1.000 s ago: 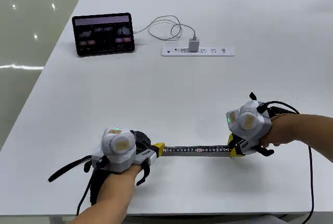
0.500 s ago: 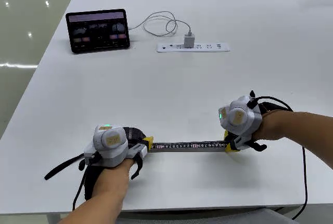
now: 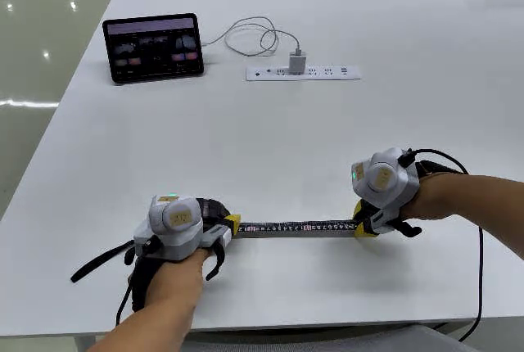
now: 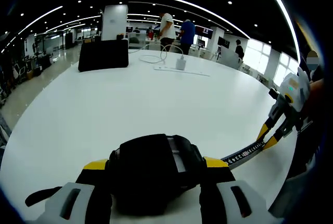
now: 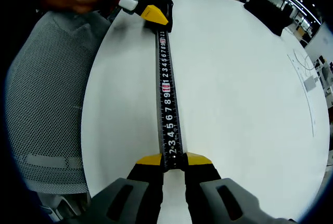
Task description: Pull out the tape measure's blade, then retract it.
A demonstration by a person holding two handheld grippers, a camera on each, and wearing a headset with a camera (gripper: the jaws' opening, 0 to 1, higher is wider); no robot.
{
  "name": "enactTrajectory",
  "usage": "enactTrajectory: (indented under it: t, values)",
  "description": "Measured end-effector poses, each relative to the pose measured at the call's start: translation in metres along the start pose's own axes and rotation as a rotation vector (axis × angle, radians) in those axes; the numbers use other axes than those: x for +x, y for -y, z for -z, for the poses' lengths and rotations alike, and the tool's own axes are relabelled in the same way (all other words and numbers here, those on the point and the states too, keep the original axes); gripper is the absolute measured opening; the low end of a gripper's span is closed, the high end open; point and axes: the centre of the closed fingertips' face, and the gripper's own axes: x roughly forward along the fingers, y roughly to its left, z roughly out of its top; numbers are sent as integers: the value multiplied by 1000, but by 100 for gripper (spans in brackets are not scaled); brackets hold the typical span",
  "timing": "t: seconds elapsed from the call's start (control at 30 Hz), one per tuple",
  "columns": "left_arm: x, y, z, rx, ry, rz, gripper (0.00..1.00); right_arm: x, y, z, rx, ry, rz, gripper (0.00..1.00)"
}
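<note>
Two bare forearms enter the head view, one from the bottom left, one from the right edge. At lower left, the left gripper (image 3: 223,231) clamps its jaws around the tape measure (image 3: 214,209). At lower right, the right gripper (image 3: 362,227) pinches the blade (image 3: 295,227).

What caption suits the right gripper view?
Right gripper, yellow-tipped fingers pinching the black measuring-tape blade, stretched to its black case.
</note>
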Motion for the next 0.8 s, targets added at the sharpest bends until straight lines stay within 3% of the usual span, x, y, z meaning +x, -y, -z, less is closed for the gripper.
enactTrajectory:
  t: [0.8]
  values:
    - [0, -1, 1, -4, -3, 4, 65, 2, -3, -11, 25, 45, -9, 11]
